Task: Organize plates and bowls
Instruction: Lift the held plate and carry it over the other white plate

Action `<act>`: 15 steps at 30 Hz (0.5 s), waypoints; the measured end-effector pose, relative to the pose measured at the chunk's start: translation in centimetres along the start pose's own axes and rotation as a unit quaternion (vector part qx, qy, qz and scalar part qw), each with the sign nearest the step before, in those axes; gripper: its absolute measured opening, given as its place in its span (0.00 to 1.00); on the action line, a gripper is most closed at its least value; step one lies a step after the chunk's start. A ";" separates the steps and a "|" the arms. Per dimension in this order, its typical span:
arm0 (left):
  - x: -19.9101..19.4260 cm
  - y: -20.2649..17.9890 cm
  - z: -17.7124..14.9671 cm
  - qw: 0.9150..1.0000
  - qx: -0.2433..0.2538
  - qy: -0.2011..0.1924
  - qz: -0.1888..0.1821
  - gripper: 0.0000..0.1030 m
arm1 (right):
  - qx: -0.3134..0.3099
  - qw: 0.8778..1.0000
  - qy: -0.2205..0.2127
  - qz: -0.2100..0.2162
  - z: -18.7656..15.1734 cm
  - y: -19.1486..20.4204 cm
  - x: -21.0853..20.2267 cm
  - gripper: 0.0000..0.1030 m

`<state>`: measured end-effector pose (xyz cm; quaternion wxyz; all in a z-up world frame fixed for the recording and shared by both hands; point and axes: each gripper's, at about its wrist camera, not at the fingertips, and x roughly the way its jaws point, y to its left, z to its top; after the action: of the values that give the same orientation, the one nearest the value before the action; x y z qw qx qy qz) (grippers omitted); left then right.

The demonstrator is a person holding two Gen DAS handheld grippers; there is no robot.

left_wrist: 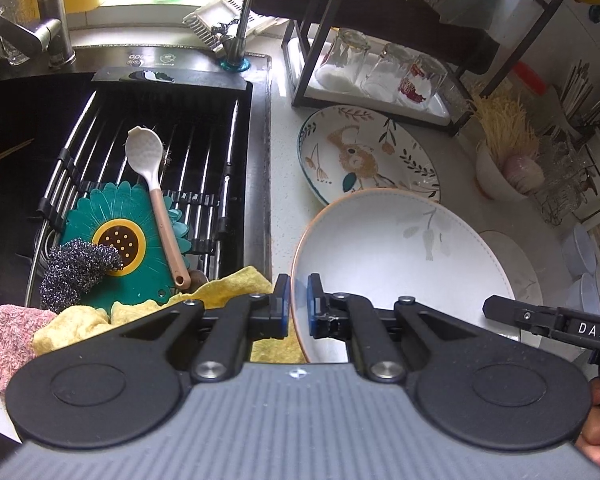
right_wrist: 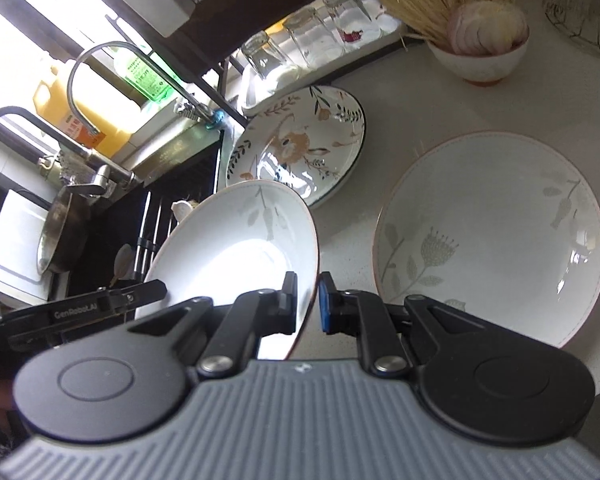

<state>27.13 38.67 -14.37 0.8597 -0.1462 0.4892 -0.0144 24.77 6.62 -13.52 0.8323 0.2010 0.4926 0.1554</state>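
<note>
both grippers (left_wrist: 298,300) (right_wrist: 308,304) clamp white plate (left_wrist: 396,256) rim; only right view shows second white plate (right_wrist: 492,236).

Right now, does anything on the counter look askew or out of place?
Only the white plate: it hangs tilted above the counter, each rim pinched by a hand-held gripper, left and right. The matching plate lies flat.

Two readable markings, both on gripper bodies

"DAS" stands in white letters on the right gripper (left_wrist: 592,330), at the right edge of the left wrist view; "GenRobot.AI" stands on the left gripper (right_wrist: 76,314), near left in the right wrist view. Bottle labels are too blurred to read.
</note>
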 end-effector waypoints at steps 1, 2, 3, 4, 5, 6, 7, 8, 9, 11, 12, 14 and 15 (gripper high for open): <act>-0.4 -0.2 0.0 1.000 -0.002 -0.004 -0.003 0.09 | -0.001 1.000 -0.006 0.003 0.2 0.0 -0.4 0.13; -0.7 -0.5 0.1 1.000 -0.004 -0.009 -0.006 0.09 | -0.003 1.000 -0.012 0.005 0.4 0.0 -0.8 0.13; -0.9 -0.8 0.1 1.000 -0.005 -0.012 -0.009 0.09 | -0.005 1.000 -0.019 0.006 0.6 -0.1 -1.2 0.13; -1.2 -1.1 0.2 1.000 -0.005 -0.016 -0.010 0.09 | -0.008 1.000 -0.024 0.006 0.7 -0.1 -1.6 0.13; -1.4 -1.5 0.2 1.000 -0.003 -0.020 -0.011 0.09 | -0.012 0.999 -0.030 0.007 0.8 -0.1 -1.9 0.13; -1.6 -1.8 0.3 1.000 -0.001 -0.024 -0.013 0.09 | -0.013 0.999 -0.035 0.007 1.0 -0.2 -2.3 0.13; -1.7 -2.2 0.4 1.000 0.002 -0.026 -0.014 0.09 | -0.013 0.999 -0.039 0.006 1.1 -0.4 -2.5 0.13; -1.8 -2.5 0.6 0.999 0.003 -0.028 -0.016 0.09 | -0.011 0.999 -0.043 0.006 1.1 -0.5 -2.9 0.13; -1.9 -2.9 0.7 0.999 0.006 -0.032 -0.018 0.09 | -0.008 0.999 -0.047 0.006 1.2 -0.7 -3.2 0.13; -2.1 -3.8 0.9 0.999 0.016 -0.041 -0.023 0.09 | -0.008 0.998 -0.056 0.004 1.4 -0.9 -3.8 0.13; -2.2 -4.2 1.0 0.999 0.019 -0.043 -0.026 0.09 | -0.009 0.998 -0.060 0.003 1.5 -1.1 -4.0 0.13; -2.0 -4.9 1.1 0.998 0.025 -0.044 -0.033 0.09 | -0.008 0.998 -0.068 0.001 1.6 -1.7 -4.8 0.13; -1.9 -5.4 1.2 0.998 0.028 -0.044 -0.037 0.09 | -0.009 0.997 -0.072 -0.001 1.6 -1.9 -5.1 0.13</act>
<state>27.75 34.10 -10.74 0.8829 -0.1407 0.4448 -0.0536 23.95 2.30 -9.87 0.8677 0.2037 0.4299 0.1438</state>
